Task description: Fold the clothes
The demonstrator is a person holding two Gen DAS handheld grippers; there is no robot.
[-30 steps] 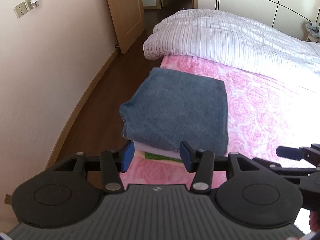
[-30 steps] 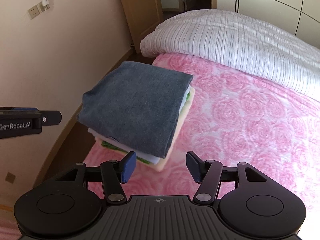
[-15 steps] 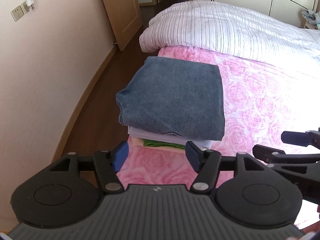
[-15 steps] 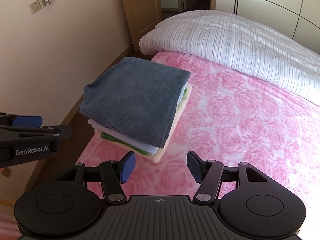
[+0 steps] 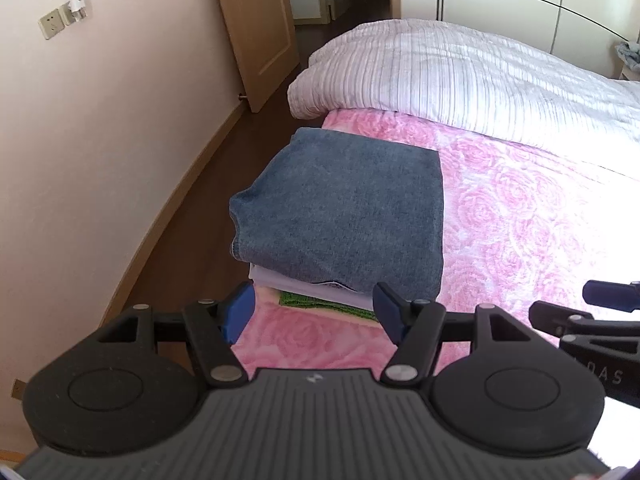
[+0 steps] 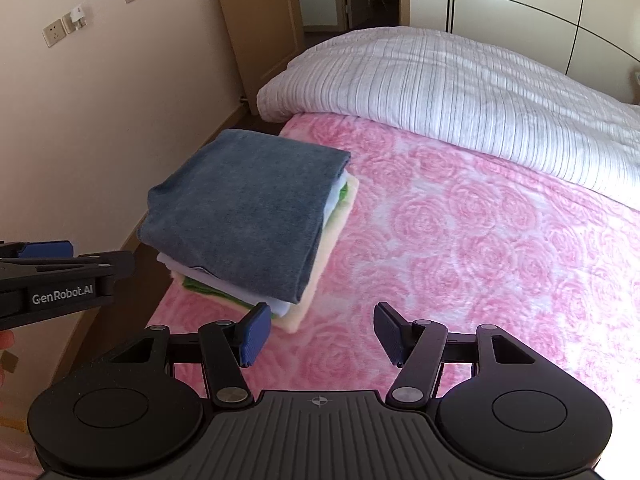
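Note:
A stack of folded clothes sits at the left corner of the pink rose-patterned bed (image 5: 520, 216). A folded grey-blue garment (image 5: 344, 208) lies on top, and shows in the right wrist view too (image 6: 244, 212). Under it are a white piece (image 6: 224, 284), a green piece (image 5: 308, 302) and a cream piece (image 6: 324, 264). My left gripper (image 5: 314, 312) is open and empty, just short of the stack's near edge. My right gripper (image 6: 318, 334) is open and empty, to the right of the stack above the bedspread.
A striped white duvet (image 5: 460, 72) lies bunched across the far side of the bed. The pink wall (image 5: 100, 140), brown floor (image 5: 192, 232) and a wooden door (image 5: 256, 28) are to the left. White wardrobes (image 6: 520, 4) stand behind.
Both grippers have pulled back from the stack, which now sits farther from the fingertips. The left gripper's jaws have opened wider. The stack has not moved.

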